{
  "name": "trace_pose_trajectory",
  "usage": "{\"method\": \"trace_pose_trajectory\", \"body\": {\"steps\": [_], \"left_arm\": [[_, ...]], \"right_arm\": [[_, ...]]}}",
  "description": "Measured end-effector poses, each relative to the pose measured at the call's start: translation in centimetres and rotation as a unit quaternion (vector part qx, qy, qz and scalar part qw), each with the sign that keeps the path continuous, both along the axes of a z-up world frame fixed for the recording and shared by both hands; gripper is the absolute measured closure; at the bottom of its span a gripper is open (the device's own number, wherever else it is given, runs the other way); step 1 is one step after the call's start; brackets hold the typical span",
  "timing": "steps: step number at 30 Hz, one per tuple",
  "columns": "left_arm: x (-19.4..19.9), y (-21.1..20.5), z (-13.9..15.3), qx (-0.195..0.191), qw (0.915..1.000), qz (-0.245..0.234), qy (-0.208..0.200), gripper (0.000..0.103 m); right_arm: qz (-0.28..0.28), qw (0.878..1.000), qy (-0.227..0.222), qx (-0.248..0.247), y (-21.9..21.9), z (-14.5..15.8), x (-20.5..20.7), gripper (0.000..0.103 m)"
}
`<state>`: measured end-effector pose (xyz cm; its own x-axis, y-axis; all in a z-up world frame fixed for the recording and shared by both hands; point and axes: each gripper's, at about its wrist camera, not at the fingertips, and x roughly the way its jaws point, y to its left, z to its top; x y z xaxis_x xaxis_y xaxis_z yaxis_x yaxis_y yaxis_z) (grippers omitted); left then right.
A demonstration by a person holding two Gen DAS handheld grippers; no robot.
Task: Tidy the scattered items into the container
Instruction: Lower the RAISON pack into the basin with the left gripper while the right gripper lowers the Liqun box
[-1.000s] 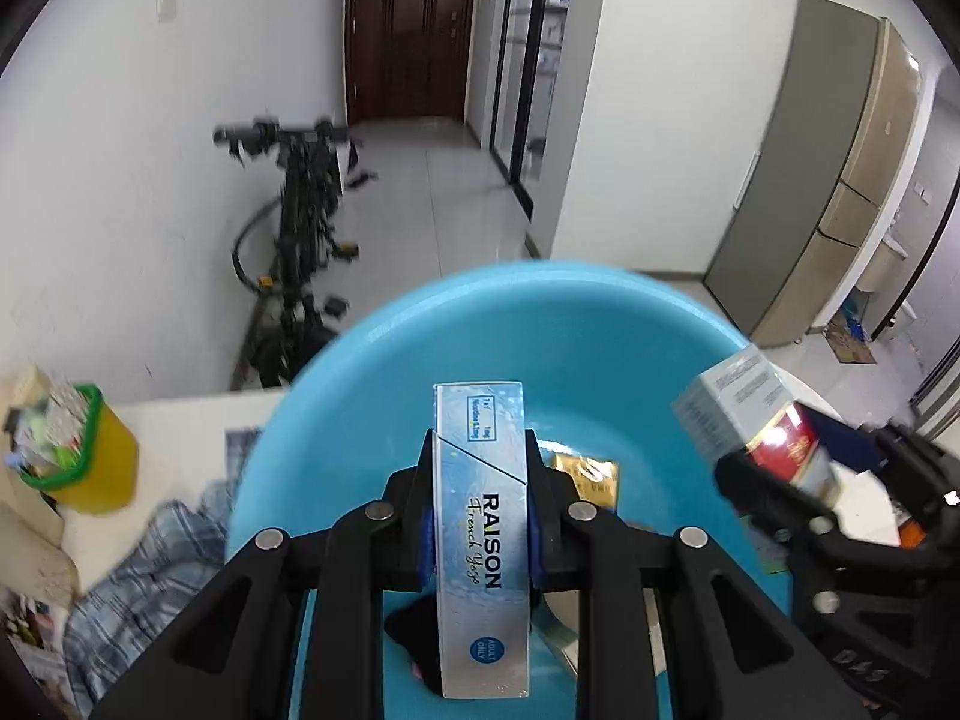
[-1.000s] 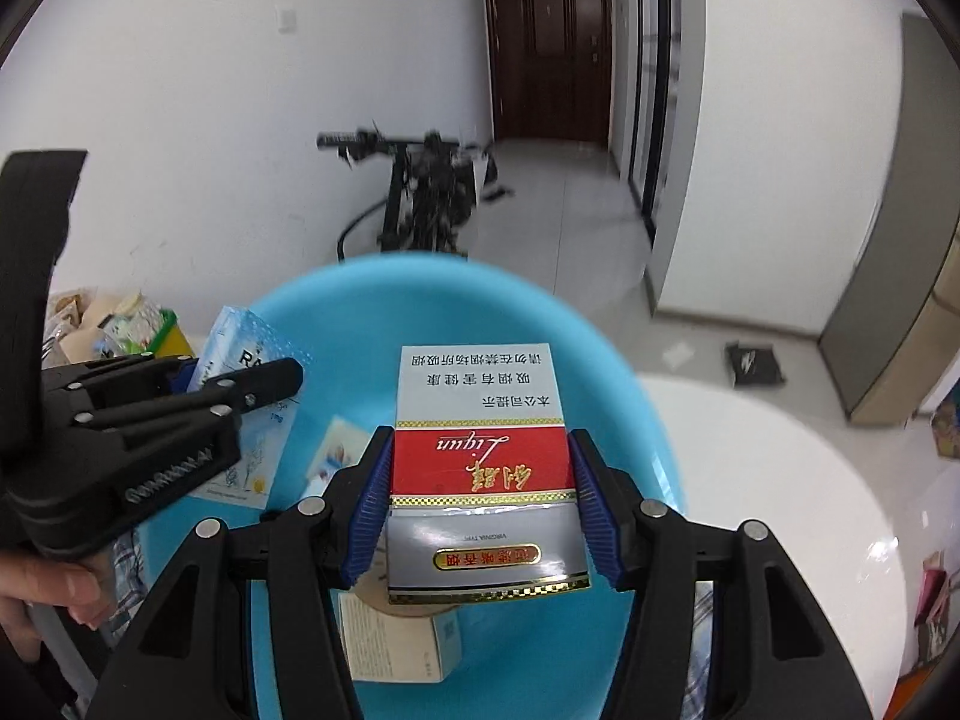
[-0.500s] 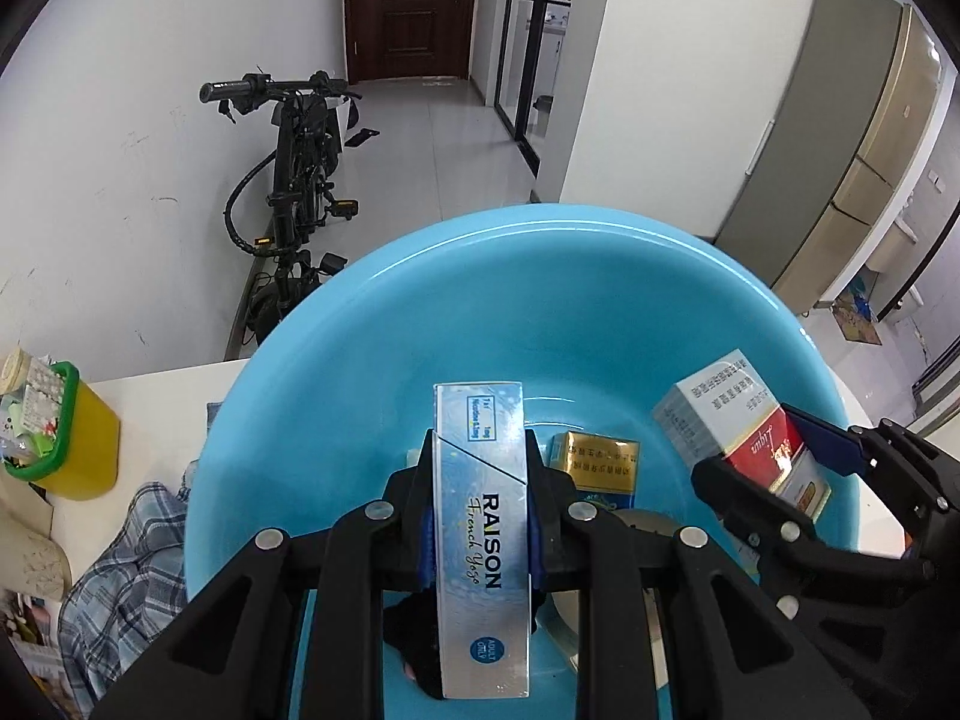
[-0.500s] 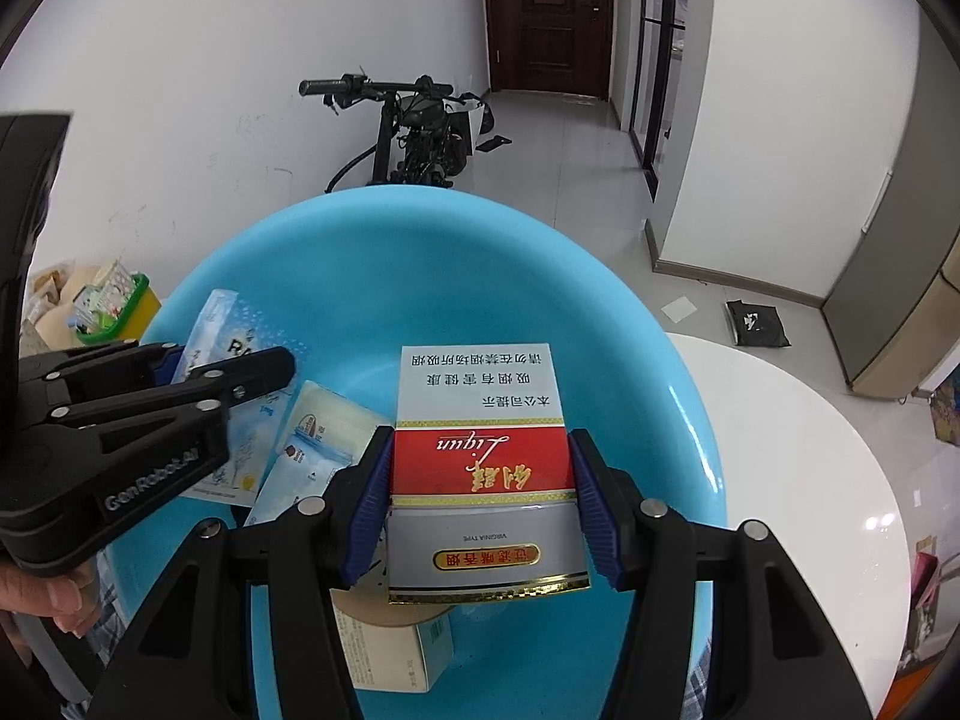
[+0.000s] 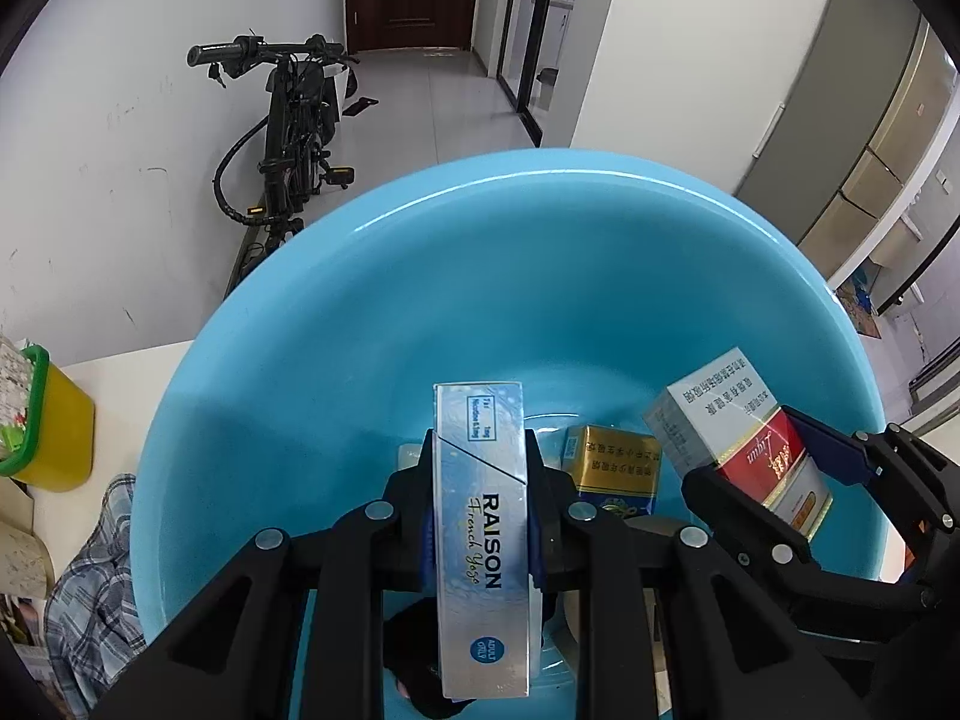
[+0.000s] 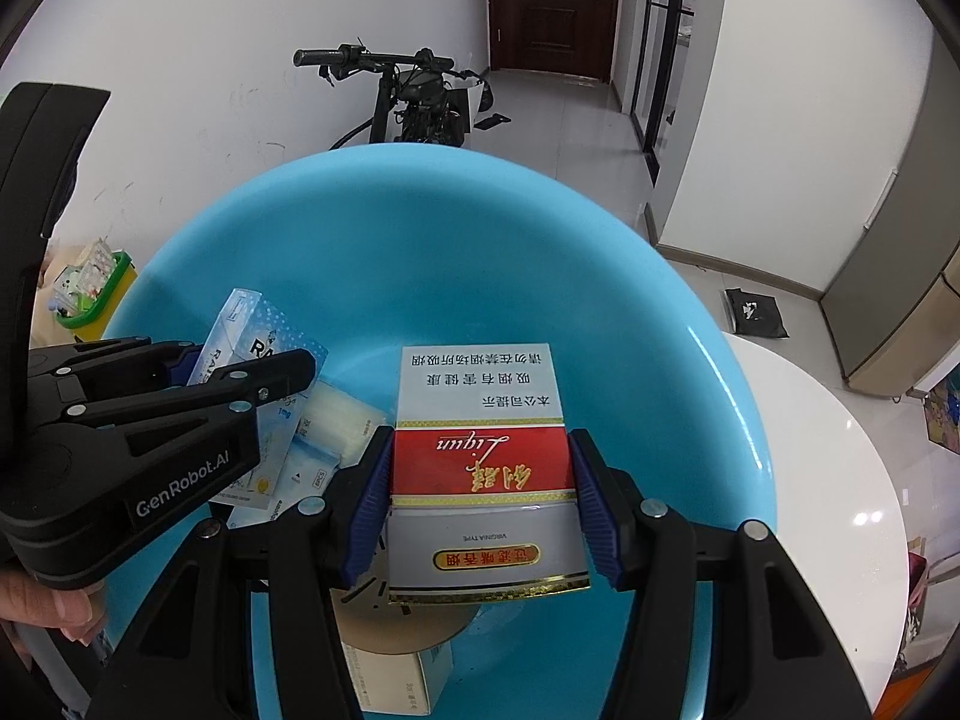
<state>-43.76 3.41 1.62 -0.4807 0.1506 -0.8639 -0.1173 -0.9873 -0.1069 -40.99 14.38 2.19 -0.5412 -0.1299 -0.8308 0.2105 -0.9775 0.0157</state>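
Two boxes: left fingers (image 5: 480, 516) clamp the RAISON pack (image 5: 483, 540), right fingers (image 6: 480, 504) clamp the red pack (image 6: 480, 474).

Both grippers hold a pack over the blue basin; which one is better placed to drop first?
Probably either, slightly the right gripper: its red and white pack hangs over bare blue plastic basin floor, while the left gripper holds its slim silver-blue pack above packs already inside.

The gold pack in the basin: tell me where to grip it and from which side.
Grip the gold pack across its two narrow long edges, coming from above. It lies nearly flat on the basin floor with its broad face up, so only the edges offer opposing surfaces. The red pack hangs close on its right.
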Motion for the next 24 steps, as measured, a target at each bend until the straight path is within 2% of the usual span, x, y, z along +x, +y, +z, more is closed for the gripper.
{"method": "trace_pose_trajectory", "body": {"steps": [12, 14, 16, 18, 20, 24], "left_arm": [[-0.1, 0.2, -0.1, -0.004, 1.0000, 0.000, -0.002, 0.079], [-0.1, 0.0, 0.1, -0.008, 0.9999, 0.005, 0.005, 0.073], [-0.2, -0.2, 0.3, -0.009, 0.9999, 0.010, 0.010, 0.044], [0.0, -0.4, 0.8, -0.006, 0.9996, 0.014, 0.025, 0.034], [0.2, -0.4, 1.2, -0.008, 0.9992, 0.016, 0.037, 0.033], [0.2, -0.2, 1.5, -0.025, 0.9990, 0.018, 0.033, 0.031]], "right_arm": [[0.004, 1.000, -0.003, 0.003, -0.4, -0.1, 0.2, 0.048], [0.004, 1.000, -0.003, 0.004, -0.5, -0.2, 0.3, 0.048], [0.005, 1.000, -0.005, 0.006, -0.6, -0.3, 0.4, 0.048], [0.006, 1.000, -0.005, 0.007, -0.6, -0.3, 0.5, 0.048], [0.007, 1.000, -0.006, 0.009, -0.9, -0.5, 0.4, 0.048], [0.011, 1.000, -0.007, 0.015, -1.4, -0.6, 0.6, 0.048]]}}
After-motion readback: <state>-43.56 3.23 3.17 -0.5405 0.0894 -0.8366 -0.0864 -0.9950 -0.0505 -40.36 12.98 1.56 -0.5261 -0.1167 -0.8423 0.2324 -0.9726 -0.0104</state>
